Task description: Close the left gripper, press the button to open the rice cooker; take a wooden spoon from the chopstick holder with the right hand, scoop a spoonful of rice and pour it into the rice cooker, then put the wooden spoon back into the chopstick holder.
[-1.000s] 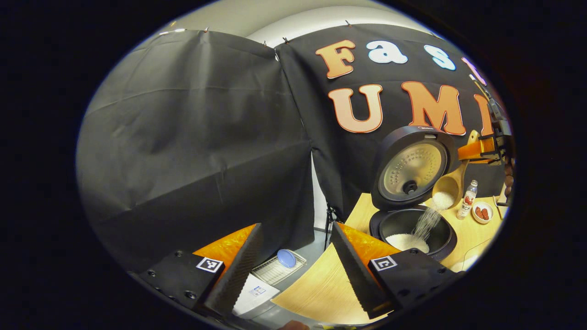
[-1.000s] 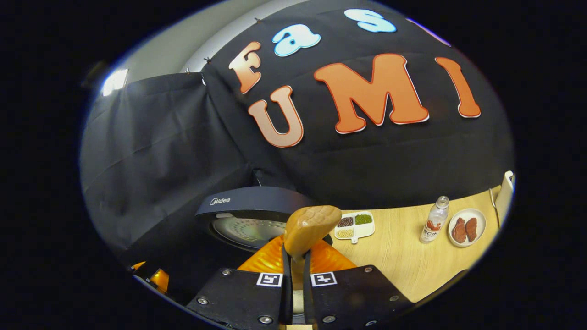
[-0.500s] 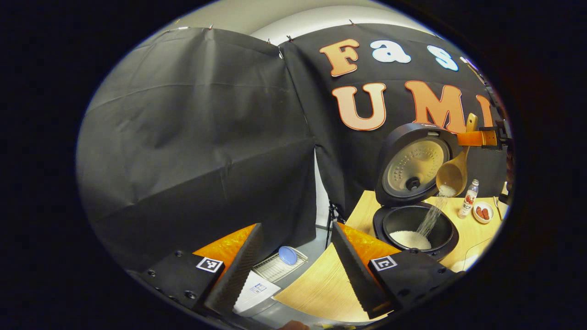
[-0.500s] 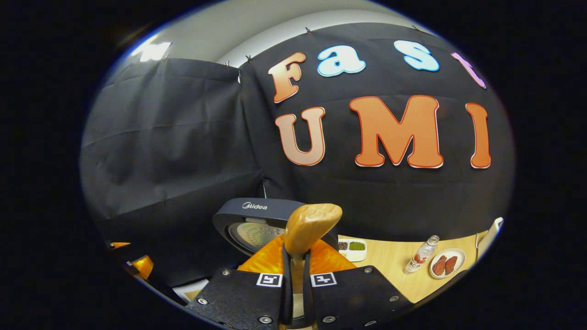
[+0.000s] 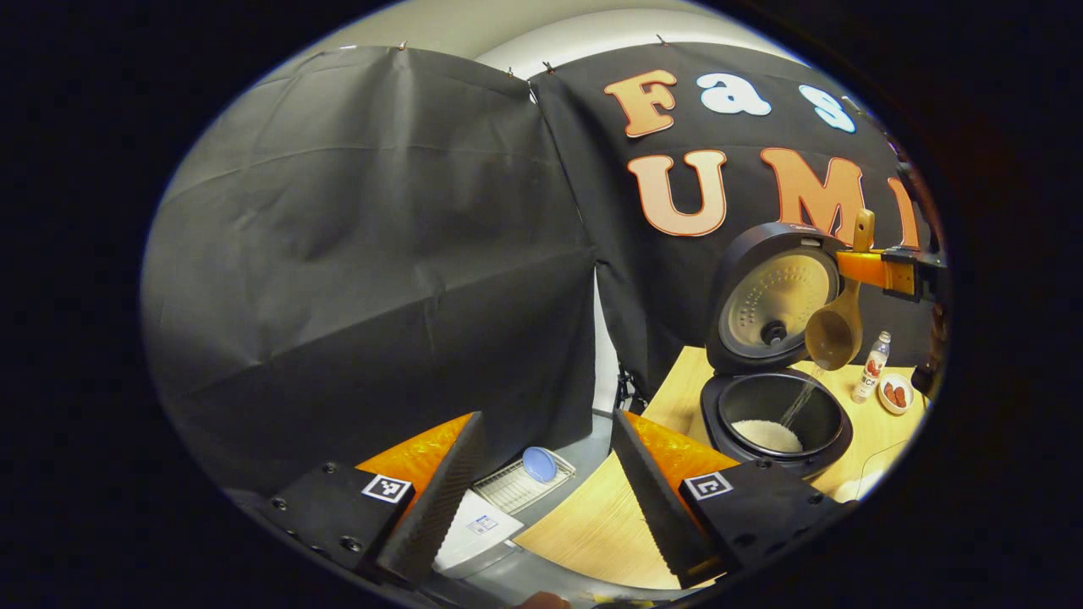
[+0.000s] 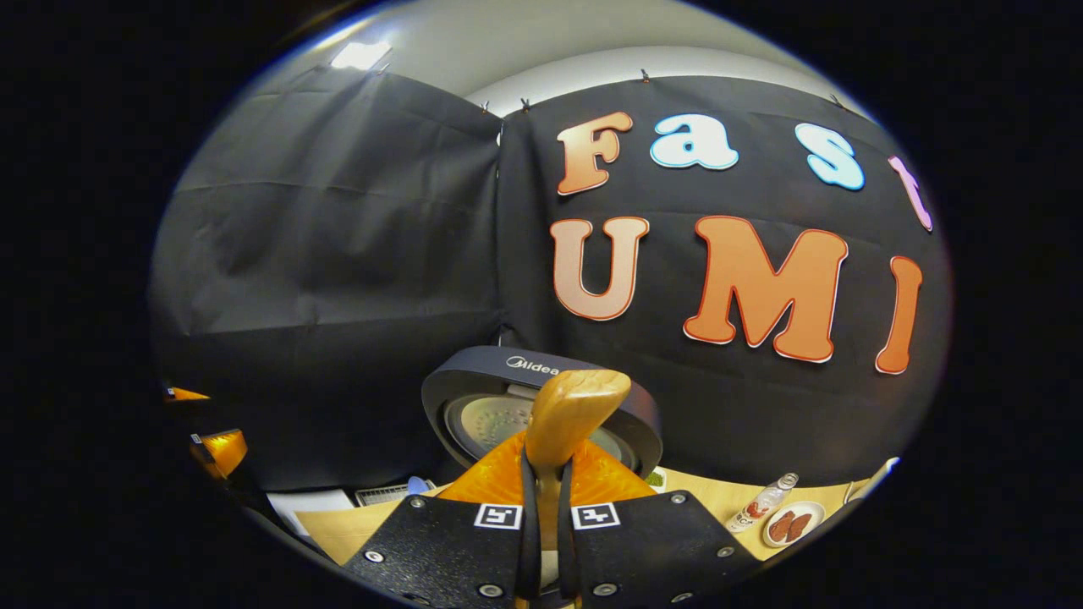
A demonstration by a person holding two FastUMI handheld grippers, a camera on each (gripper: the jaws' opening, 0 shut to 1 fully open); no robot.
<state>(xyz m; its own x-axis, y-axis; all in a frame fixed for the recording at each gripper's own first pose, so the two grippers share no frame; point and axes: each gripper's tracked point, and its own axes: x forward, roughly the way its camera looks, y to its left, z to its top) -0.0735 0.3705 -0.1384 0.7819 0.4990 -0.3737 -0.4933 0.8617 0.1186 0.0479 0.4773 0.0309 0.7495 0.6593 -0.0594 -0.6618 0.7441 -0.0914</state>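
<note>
The rice cooker point(image 5: 774, 372) stands open near the far edge of the tabletop point(image 5: 592, 529), its lid point(image 5: 774, 296) tipped up and back, so the button press is judged done. The wooden spoon point(image 5: 838, 326) is out of the chopstick holder and hangs bowl-down over the open pot, with a thin thread of rice falling from it onto the white heap of rice point(image 5: 766, 435) at the pot's bottom; the pour looks nearly finished. What is left is to carry the spoon back and set it into the holder. The right gripper point(image 6: 546, 516) has its fingers drawn narrow on the spoon's handle, whose rounded end sticks up between them. The left gripper point(image 5: 541, 499) hangs spread wide with nothing between its fingers, over the tabletop's near left corner, well apart from the cooker. A small bottle point(image 5: 871, 378) and a dish point(image 5: 894, 393) sit just beyond the cooker's right side.
</note>
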